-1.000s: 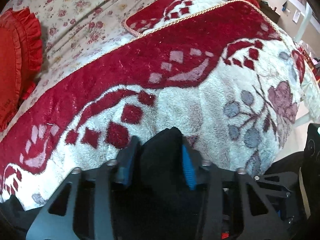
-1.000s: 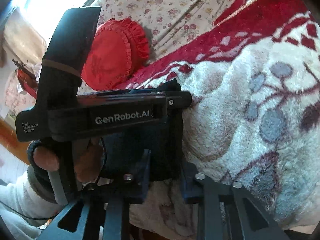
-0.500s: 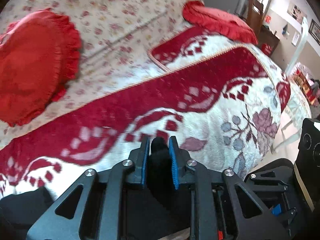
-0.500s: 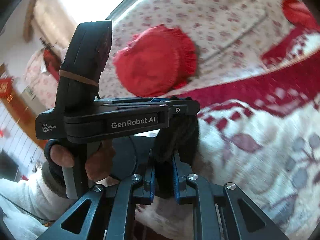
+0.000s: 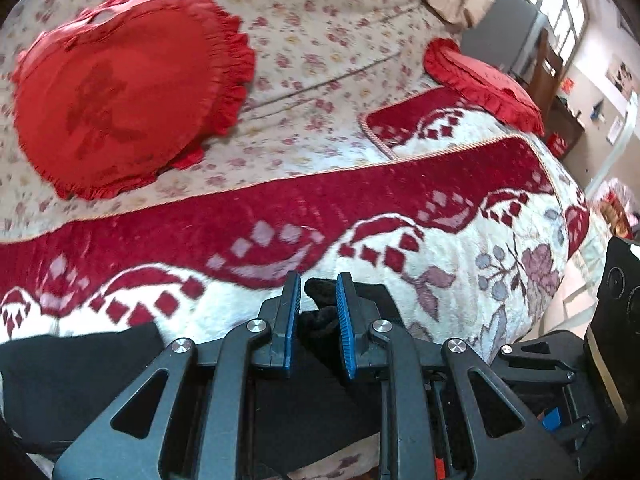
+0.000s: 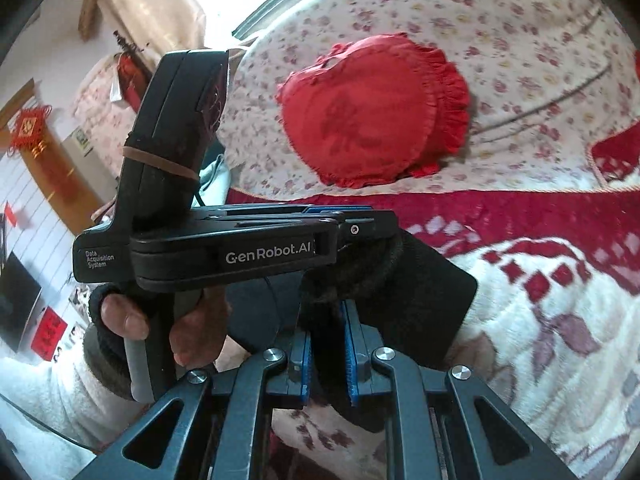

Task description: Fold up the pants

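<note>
- Left gripper [image 5: 317, 312], black frame w/ blue pads: jaws partly apart, a bunched fold of the black fabric pants [image 5: 320, 320] sits between the pads; can't tell if the pads actually pinch it.
- Right gripper [image 6: 326, 354], same build: blue pads close together w/ black pants cloth [image 6: 404, 292] clamped between them.
- Left gripper also shows in right wrist view [image 6: 352, 228], side-on, held by a bare hand [image 6: 168, 328] in a white fleece sleeve; jaws reach into the same bunch of cloth.
- Pants lie on the near edge of the red-and-white patterned fleece blanket [image 5: 280, 216], rest of the cloth spread lower left [image 5: 80, 368].
- Red heart-shaped ruffled cushion [image 5: 120, 88] further back on floral cream bedsheet [image 5: 320, 40]; 2nd red ruffled cushion [image 5: 484, 88] at right.
</note>
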Motion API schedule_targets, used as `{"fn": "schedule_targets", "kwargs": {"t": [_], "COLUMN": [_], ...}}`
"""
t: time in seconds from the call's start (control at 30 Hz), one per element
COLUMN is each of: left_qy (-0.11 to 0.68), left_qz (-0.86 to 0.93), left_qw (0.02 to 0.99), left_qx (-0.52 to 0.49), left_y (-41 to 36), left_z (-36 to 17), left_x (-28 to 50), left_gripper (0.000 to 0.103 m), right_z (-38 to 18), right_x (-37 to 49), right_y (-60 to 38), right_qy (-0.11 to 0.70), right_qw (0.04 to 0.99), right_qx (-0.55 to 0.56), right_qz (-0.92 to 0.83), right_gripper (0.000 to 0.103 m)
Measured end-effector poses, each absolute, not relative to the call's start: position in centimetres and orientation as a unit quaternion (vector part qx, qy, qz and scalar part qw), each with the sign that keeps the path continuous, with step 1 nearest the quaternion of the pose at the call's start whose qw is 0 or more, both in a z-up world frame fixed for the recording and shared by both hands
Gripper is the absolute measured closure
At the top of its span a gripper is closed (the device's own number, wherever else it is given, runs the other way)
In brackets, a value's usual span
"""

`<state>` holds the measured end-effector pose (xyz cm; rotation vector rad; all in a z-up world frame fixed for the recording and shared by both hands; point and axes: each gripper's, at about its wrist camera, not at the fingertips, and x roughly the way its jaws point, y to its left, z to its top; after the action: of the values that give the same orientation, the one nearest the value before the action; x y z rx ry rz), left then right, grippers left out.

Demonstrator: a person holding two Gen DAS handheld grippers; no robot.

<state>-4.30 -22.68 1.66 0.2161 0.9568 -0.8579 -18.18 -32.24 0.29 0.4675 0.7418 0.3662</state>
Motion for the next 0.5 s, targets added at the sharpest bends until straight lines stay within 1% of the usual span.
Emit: {"fn": "schedule_targets", "kwargs": {"t": [0.27, 0.5], "left_qy": [0.444, 0.455], "left_qz": [-0.376, -0.349], "left_qw": [0.809, 0.816], "left_qx": [0.088, 0.074], "left_y": [-19.4, -16.2], "left_z": [1.6, 0.4], "left_x": [-3.3, -2.2], "left_gripper": [0.086, 0.086], "right_z": [-0.3, -1.6], "right_x": [-15.7, -13.2], "right_y": [-29.2, -26.5], "right_qy": [0.368, 0.385], "right_qw": [0.882, 0.869], "right_qx": [0.213, 0.204], "right_qz": [0.203, 0.235], "right_gripper": [0.09, 0.09]}}
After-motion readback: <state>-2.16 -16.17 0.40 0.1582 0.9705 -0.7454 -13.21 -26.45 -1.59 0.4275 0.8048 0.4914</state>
